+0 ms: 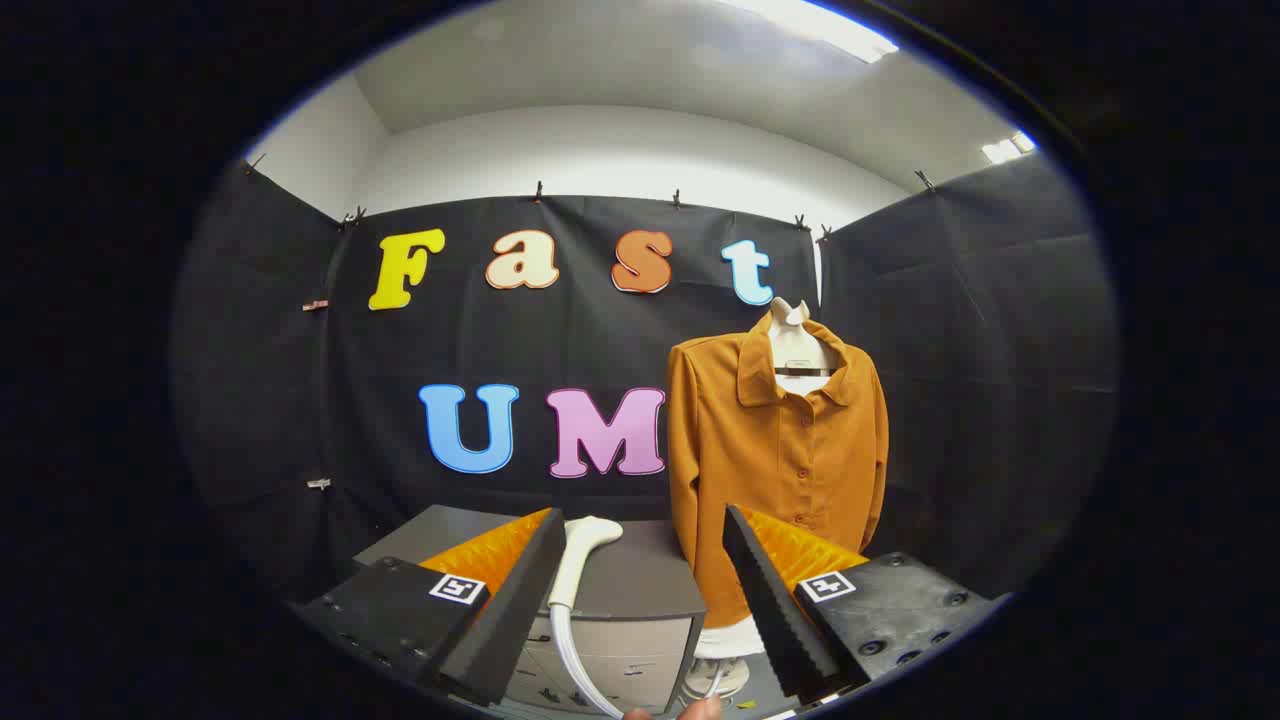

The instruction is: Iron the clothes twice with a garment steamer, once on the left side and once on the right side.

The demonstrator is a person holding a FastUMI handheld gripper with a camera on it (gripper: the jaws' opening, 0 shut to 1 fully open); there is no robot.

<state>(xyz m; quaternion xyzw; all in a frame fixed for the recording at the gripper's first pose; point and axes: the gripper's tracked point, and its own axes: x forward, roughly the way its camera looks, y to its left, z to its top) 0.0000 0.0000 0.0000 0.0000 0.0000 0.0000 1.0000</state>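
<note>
Forward past fingers (760,590), toward shirt (780,470)

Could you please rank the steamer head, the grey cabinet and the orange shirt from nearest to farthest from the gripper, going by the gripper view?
The gripper is open, holding nothing.
1. Steamer head: just ahead, beside the left finger, lying on the cabinet.
2. Grey cabinet: under the steamer head; too close to call against it.
3. Orange shirt: farthest, hanging on a stand beyond the right finger.

Recording booth, black cloth walls (960,330) clipped up; shirt (780,470) on mannequin, grey cabinet (630,590), ceiling light (820,25)
</note>
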